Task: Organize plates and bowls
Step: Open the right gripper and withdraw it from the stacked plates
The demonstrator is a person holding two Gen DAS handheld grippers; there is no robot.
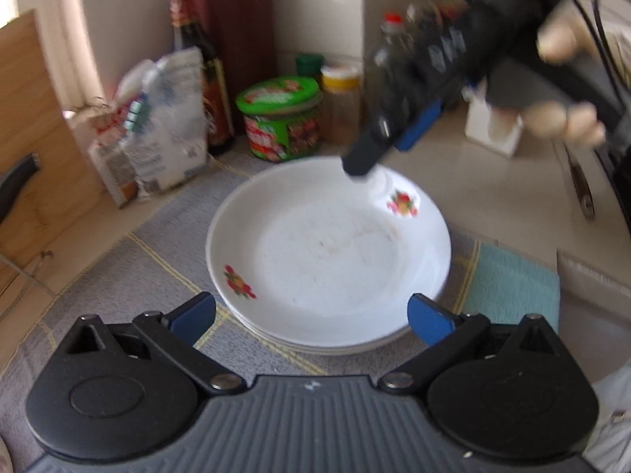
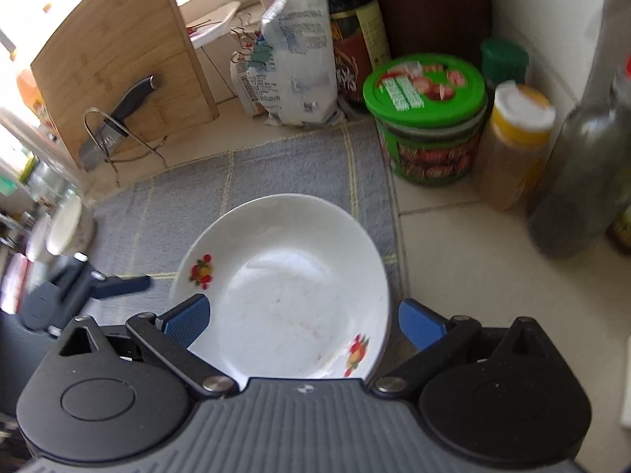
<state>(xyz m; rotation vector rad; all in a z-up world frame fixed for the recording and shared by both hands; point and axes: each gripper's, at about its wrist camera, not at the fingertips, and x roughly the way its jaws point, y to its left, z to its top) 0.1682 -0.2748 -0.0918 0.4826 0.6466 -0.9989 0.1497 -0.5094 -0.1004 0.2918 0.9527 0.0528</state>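
My left claw is spread wide and empty just short of the stacked plates; my right claw, also wide, straddles their far rim without gripping. Judged best: close gently, keeping the stack level. The top plate is empty. Beyond, a lidded green tub, contents hidden.

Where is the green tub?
In both views the green tub stands at the back of the counter, between the dark sauce bottle and the yellow-capped jar.
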